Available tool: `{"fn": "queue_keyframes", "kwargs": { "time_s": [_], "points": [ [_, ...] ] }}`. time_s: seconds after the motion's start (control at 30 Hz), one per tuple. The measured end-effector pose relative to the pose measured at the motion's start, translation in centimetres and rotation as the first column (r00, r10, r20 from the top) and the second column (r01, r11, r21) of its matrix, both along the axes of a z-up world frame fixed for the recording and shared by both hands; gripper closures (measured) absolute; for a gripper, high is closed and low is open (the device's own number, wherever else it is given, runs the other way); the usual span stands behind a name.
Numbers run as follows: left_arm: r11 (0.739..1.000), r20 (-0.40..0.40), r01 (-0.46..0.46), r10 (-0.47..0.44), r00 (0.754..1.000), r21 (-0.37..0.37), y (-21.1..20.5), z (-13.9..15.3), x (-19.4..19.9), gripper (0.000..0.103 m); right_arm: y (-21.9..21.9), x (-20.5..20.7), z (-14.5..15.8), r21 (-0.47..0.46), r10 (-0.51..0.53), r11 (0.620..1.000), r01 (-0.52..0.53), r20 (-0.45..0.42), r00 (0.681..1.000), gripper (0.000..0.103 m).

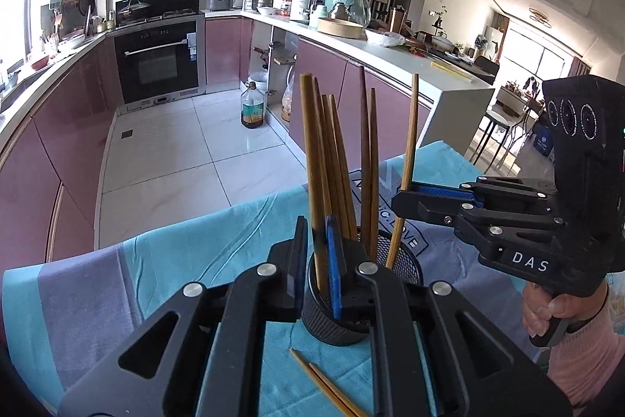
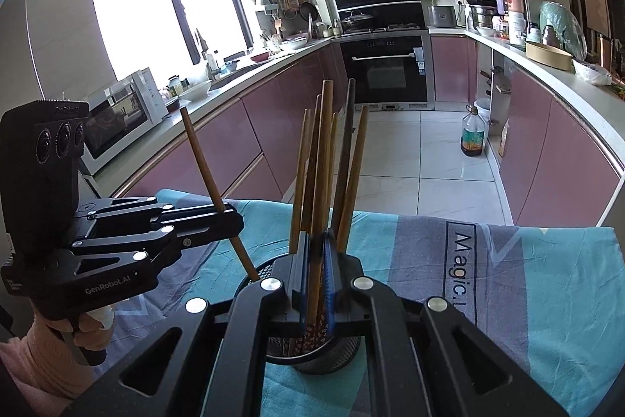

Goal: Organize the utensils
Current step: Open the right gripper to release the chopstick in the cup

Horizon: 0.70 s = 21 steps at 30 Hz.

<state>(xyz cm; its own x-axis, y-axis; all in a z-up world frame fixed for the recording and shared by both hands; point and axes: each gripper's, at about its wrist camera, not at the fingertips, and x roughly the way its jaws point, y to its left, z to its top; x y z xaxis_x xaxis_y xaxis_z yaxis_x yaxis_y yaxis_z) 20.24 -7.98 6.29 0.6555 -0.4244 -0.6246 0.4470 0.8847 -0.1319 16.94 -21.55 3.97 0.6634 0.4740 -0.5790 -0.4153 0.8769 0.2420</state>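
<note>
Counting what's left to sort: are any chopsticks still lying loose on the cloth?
Yes, two chopsticks lie on the cloth in front of the mesh holder.

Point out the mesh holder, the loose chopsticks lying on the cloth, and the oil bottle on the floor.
mesh holder (image 1: pixel 336 329), left wrist view, on its front wall.
loose chopsticks (image 1: pixel 324 387), left wrist view, mid-shaft of the pair.
oil bottle (image 1: pixel 252 106), left wrist view, on its label.
</note>
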Motion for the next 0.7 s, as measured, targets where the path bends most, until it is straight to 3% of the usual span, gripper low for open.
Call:
{"fn": "queue_keyframes", "kwargs": {
  "time_s": [0.07, 0.1, 0.23, 0.4, 0.47, 0.7],
  "points": [
    [1.0, -0.007, -0.011, 0.011, 1.0, 0.002, 0.0, -0.2, 0.5, 0.088, -0.1, 0.3, -0.2, 0.005, -0.011, 1.0, 0.011, -0.006, 1.0, 0.096],
    [1.0, -0.013, -0.017, 0.017, 1.0, 0.002, 0.1, -0.4, 0.7, 0.08, -0.1, 0.3, -0.2, 0.004, -0.015, 1.0, 0.015, -0.006, 1.0, 0.096],
    [1.0, -0.009, -0.029, 0.029, 1.0, 0.0, 0.5, -1.0, 0.6, 0.075, -0.3, 0.4, -0.4, 0.007, -0.038, 0.999, 0.038, -0.005, 0.999, 0.094],
    [0.998, 0.009, -0.056, 0.056, 0.998, -0.01, 1.4, -1.3, -0.2, 0.067, -0.9, 0.3, -0.5, 0.023, -0.067, 0.998, 0.067, -0.001, 0.998, 0.083],
    [0.997, 0.018, -0.071, 0.071, 0.997, -0.015, 2.2, -1.5, -0.7, 0.064, -1.3, 0.1, -0.5, 0.029, -0.079, 0.996, 0.079, 0.005, 0.997, 0.074],
    [0.991, 0.043, -0.128, 0.129, 0.991, -0.027, 4.9, -1.9, -3.0, 0.057, -2.3, -2.5, 0.1, 0.036, -0.084, 0.996, 0.082, 0.05, 0.995, 0.074]
  ]
}}
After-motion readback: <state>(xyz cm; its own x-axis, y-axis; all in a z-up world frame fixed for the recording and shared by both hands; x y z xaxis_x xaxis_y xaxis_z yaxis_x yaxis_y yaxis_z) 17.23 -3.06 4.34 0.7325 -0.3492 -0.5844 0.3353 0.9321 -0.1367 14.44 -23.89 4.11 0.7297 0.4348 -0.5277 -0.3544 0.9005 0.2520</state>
